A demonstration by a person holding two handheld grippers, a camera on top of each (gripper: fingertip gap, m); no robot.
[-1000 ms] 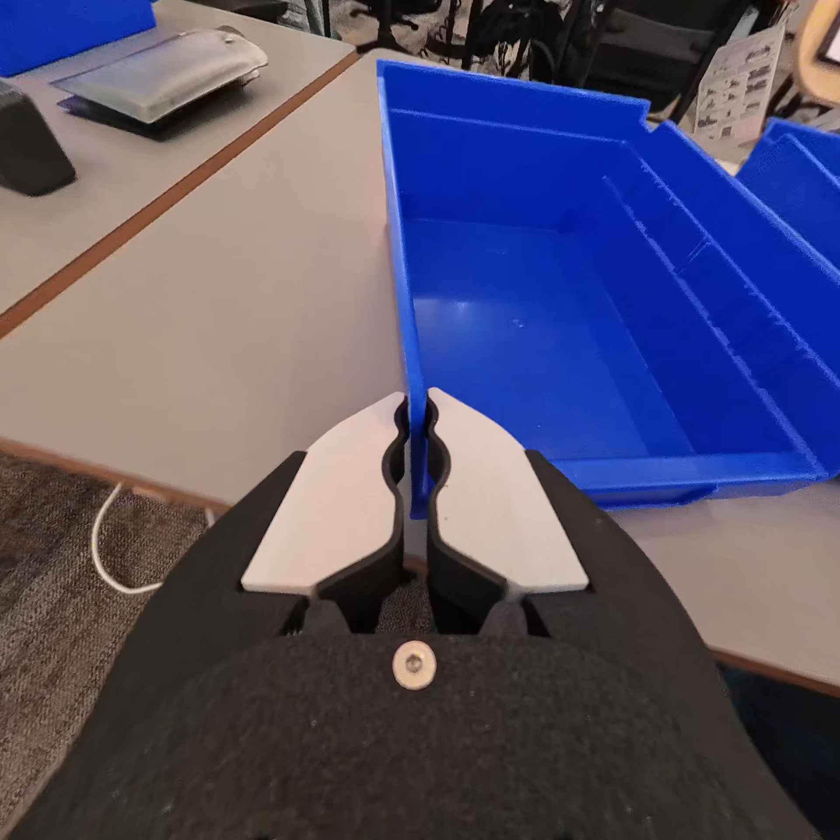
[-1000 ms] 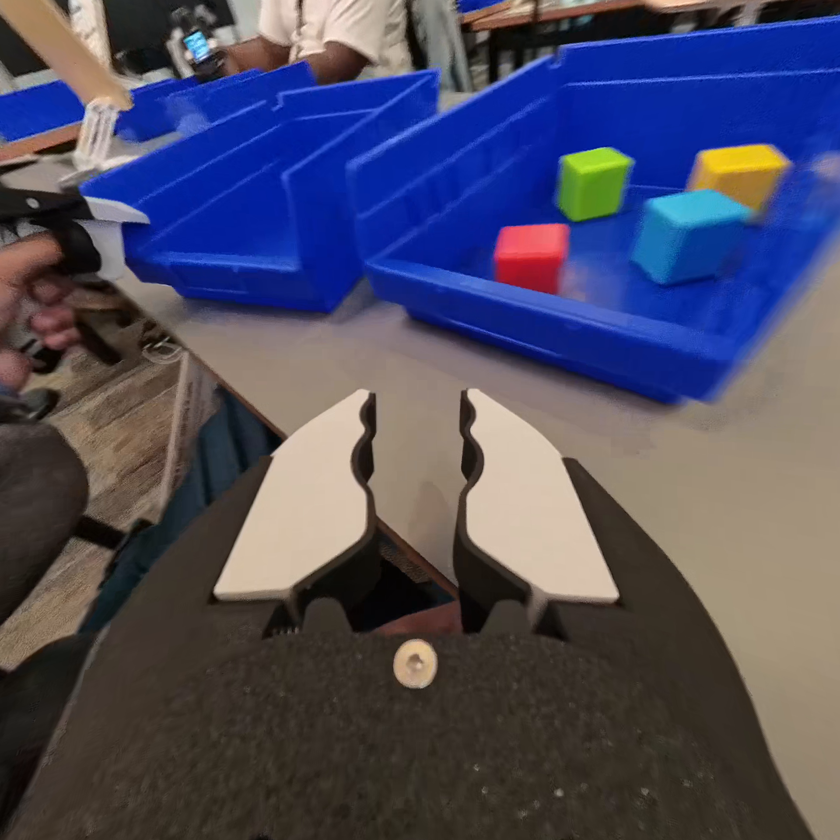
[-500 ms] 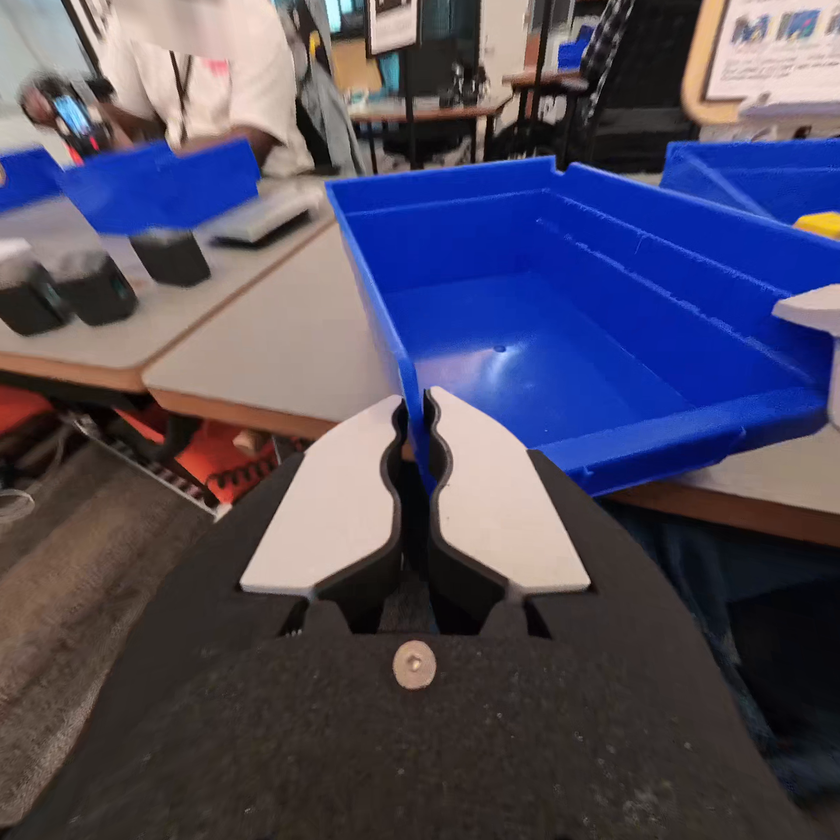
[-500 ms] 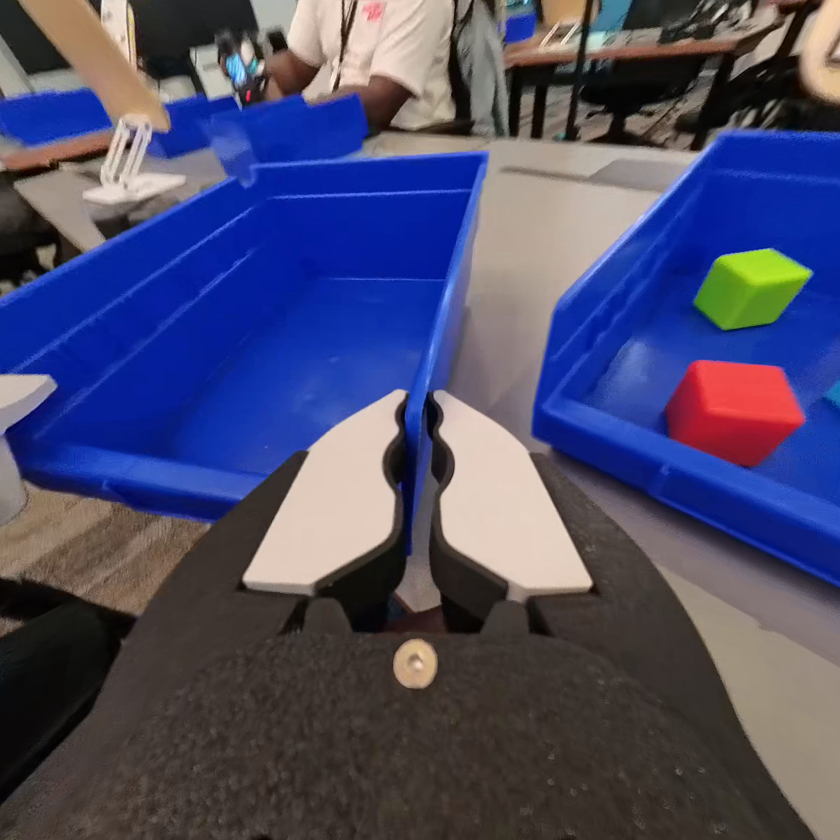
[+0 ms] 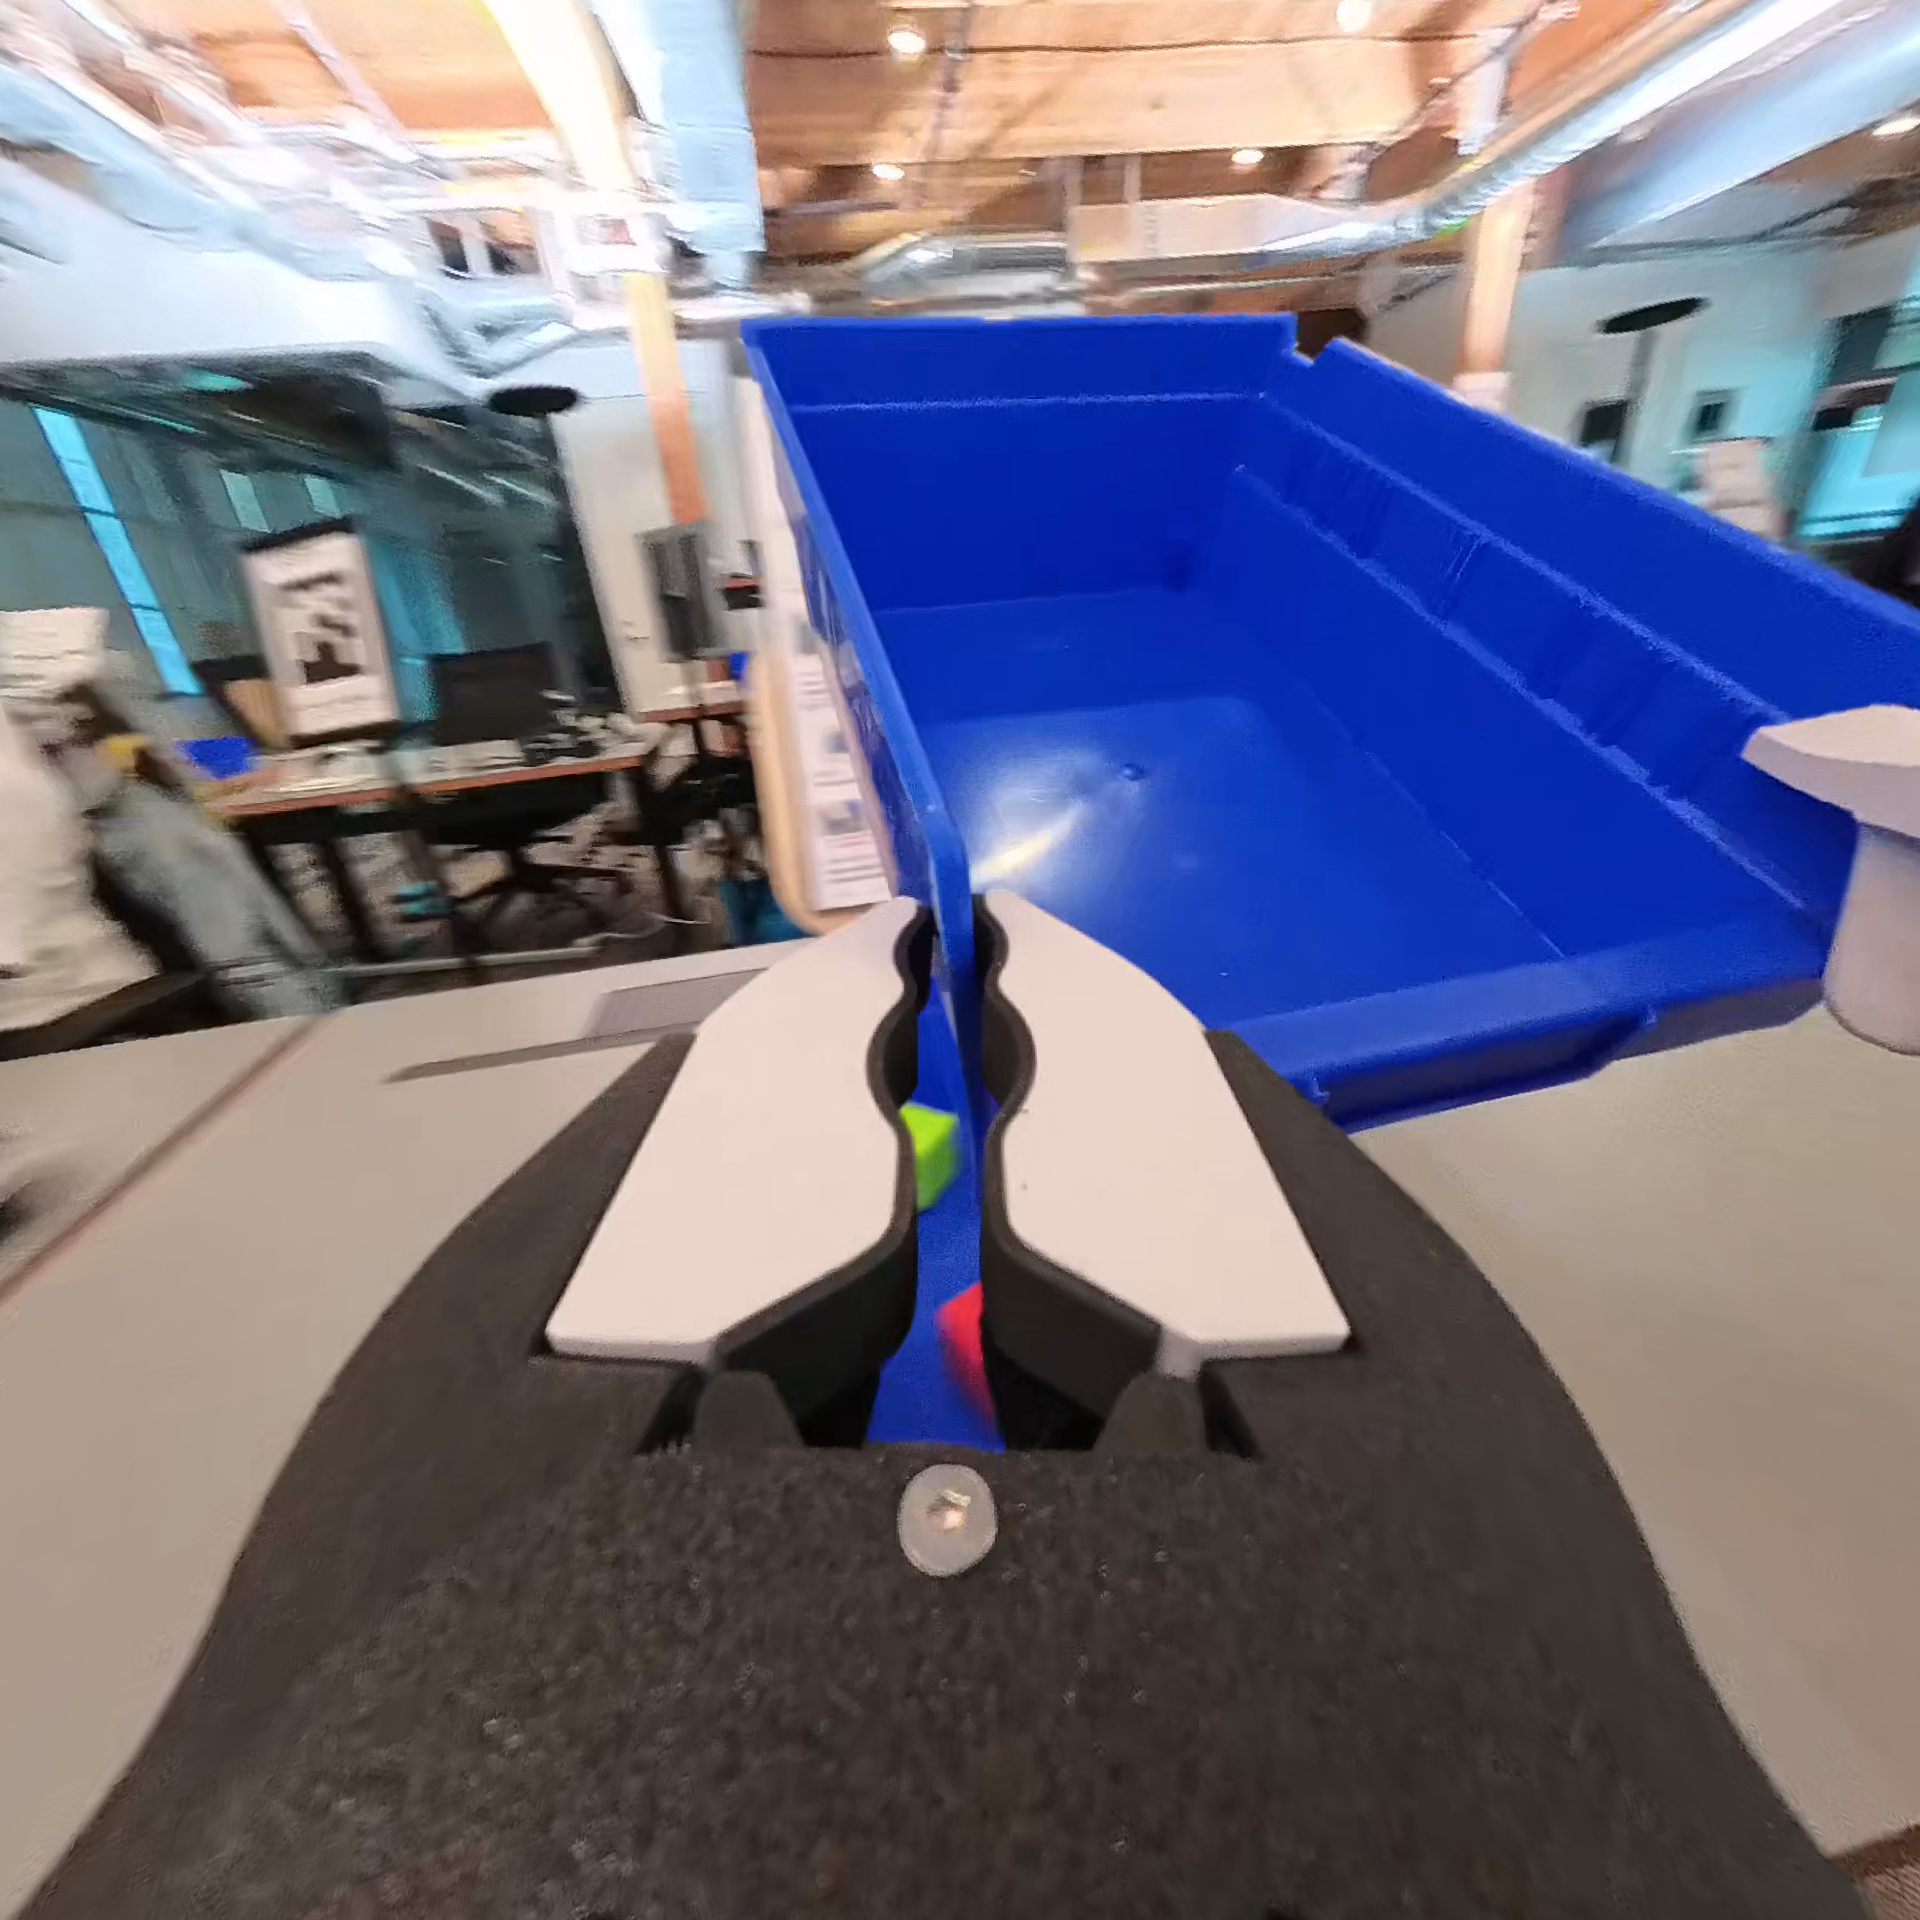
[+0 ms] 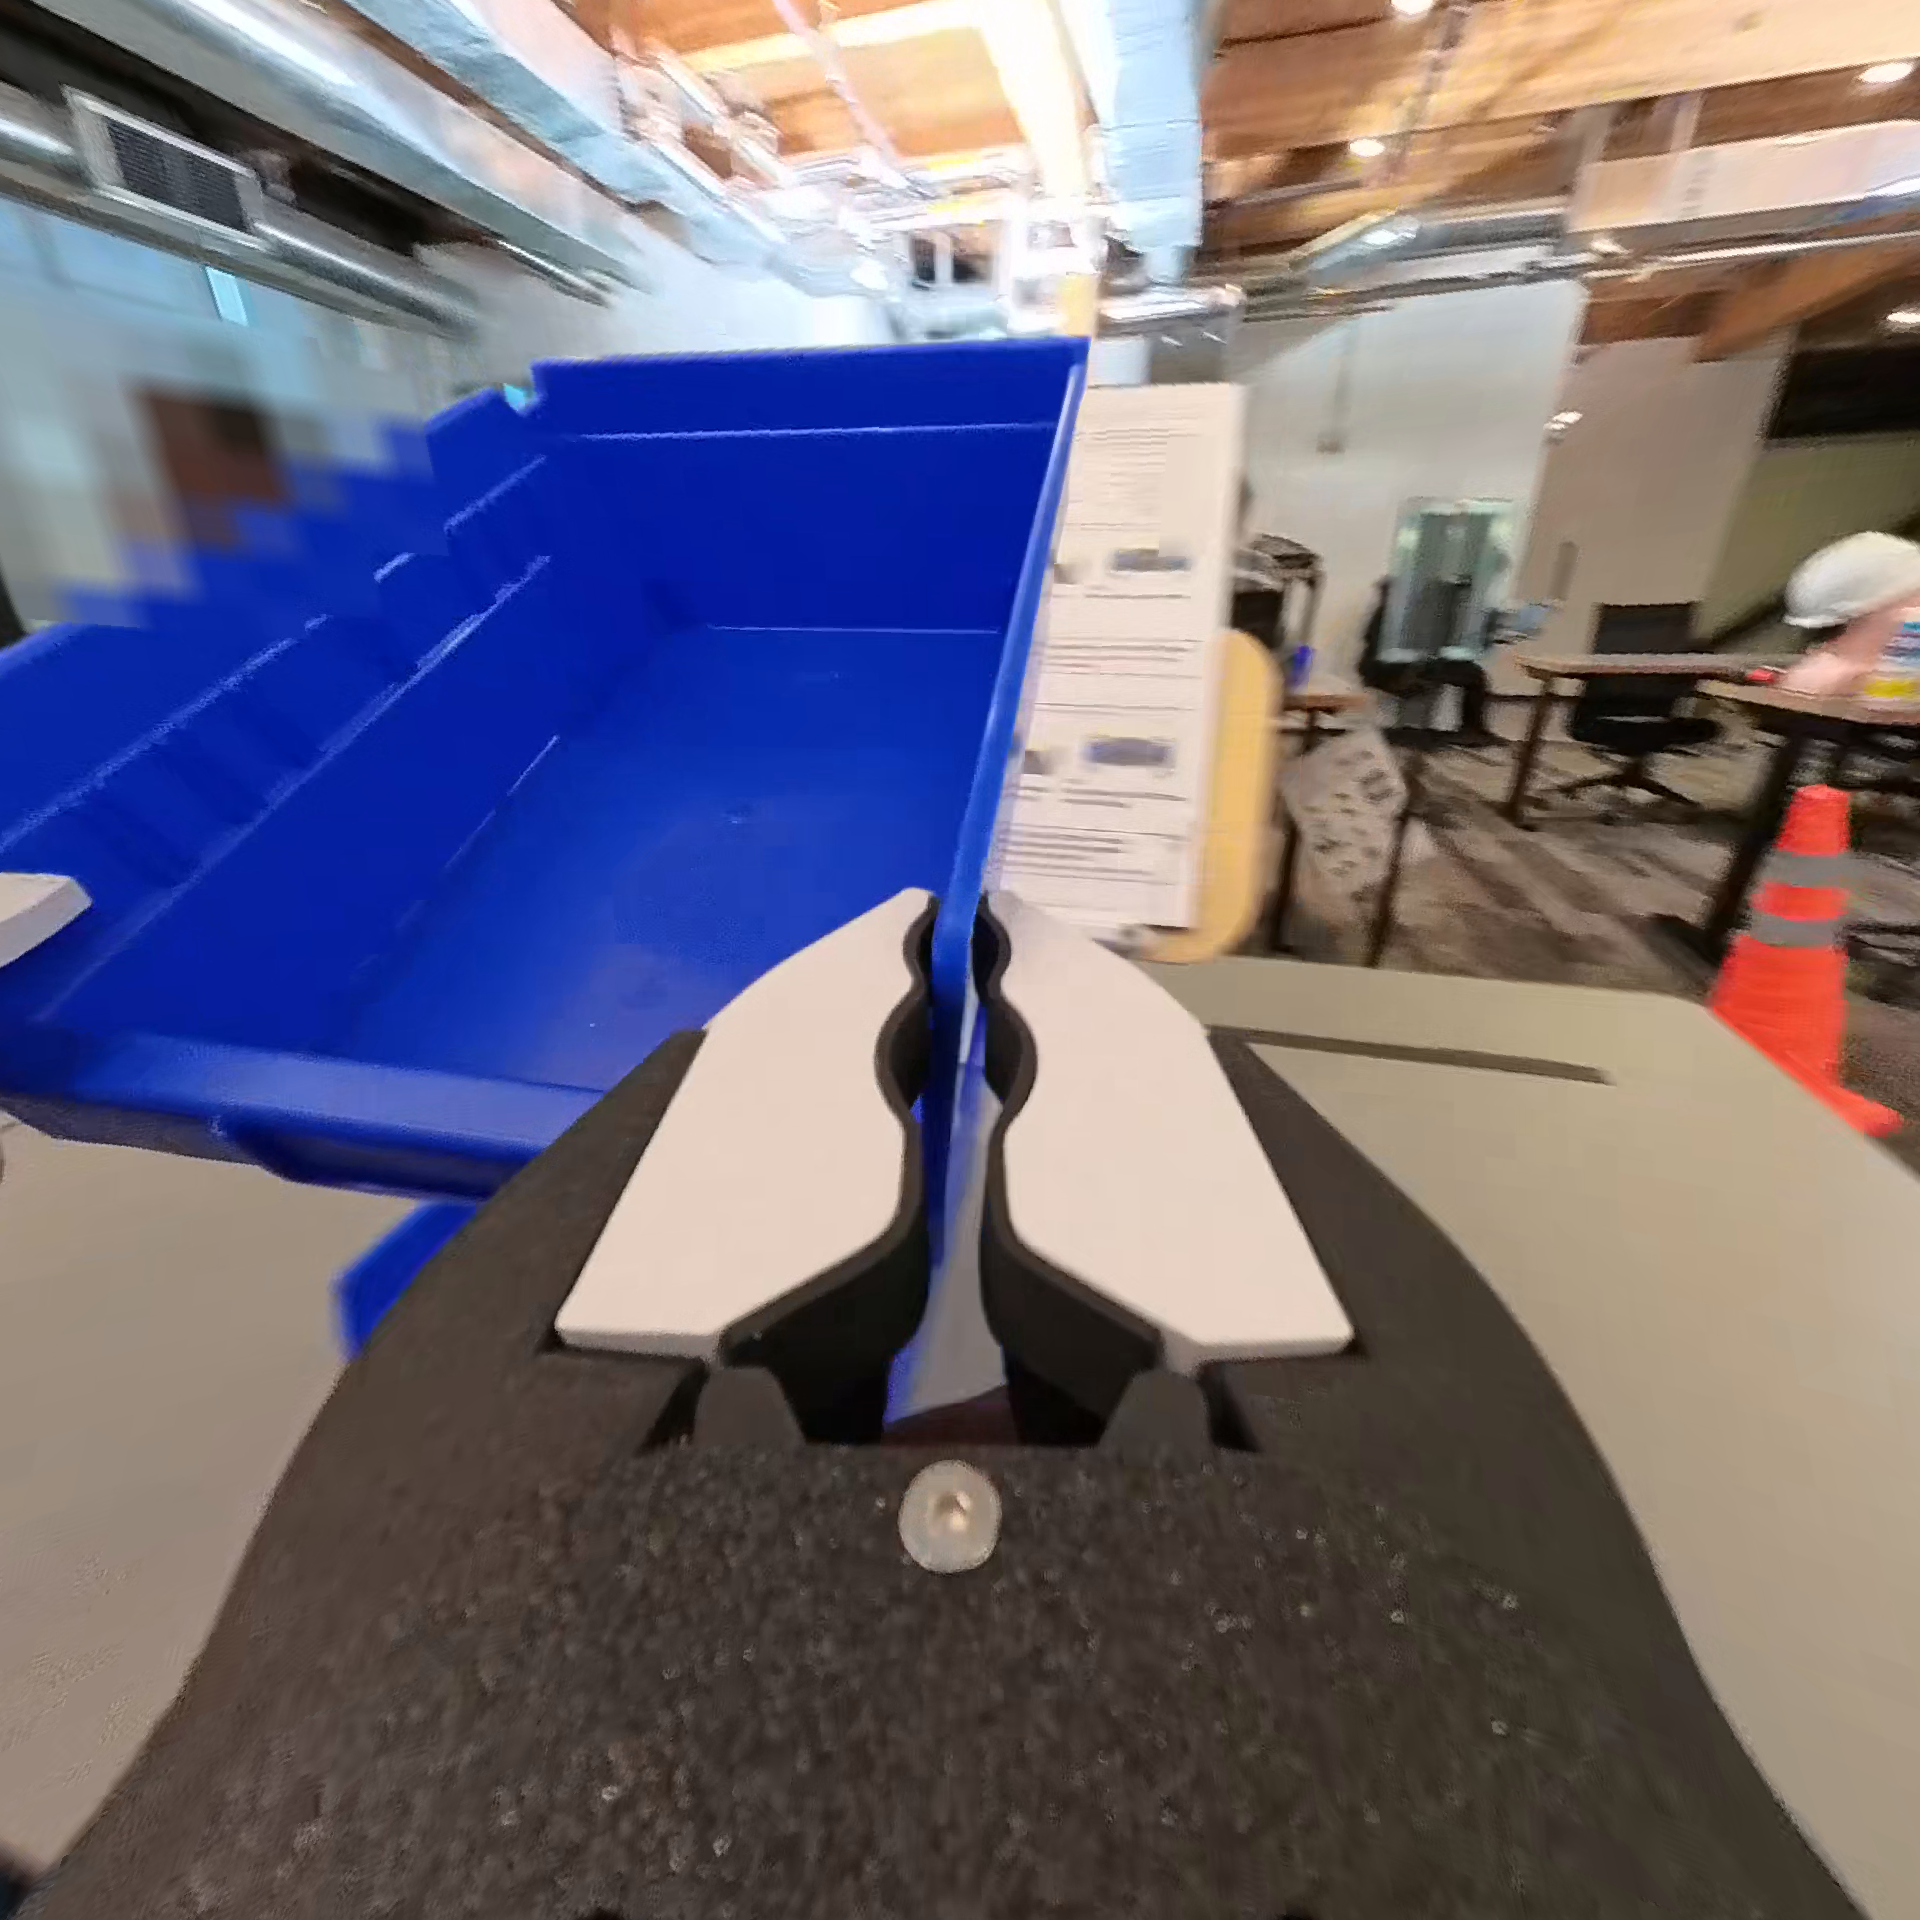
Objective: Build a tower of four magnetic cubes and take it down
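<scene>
the left gripper (image 5: 951, 920) is clamped on the left side wall of the empty blue bin (image 5: 1299, 831), and the right gripper (image 6: 956, 920) pinches the opposite wall of the same bin (image 6: 644, 790). half a second ago the bin sat flat on the grey table (image 5: 1662, 1299); now it is lifted and tipped, its open mouth facing the cameras and its near lip above the tabletop. a second ago the right gripper was still apart and empty, so the two-handed hold is new. my guess is the bin is being cleared away or moved, not yet any stacking.

through the slot between the left fingers, a green cube (image 5: 928, 1151) and a red cube (image 5: 964, 1340) show, lying in a second blue bin underneath. any other cubes are hidden. in the right view only a corner of that lower bin (image 6: 390, 1283) peeks out. beyond, an orange cone (image 6: 1808, 935) stands on the floor; the room is smeared with motion blur.
</scene>
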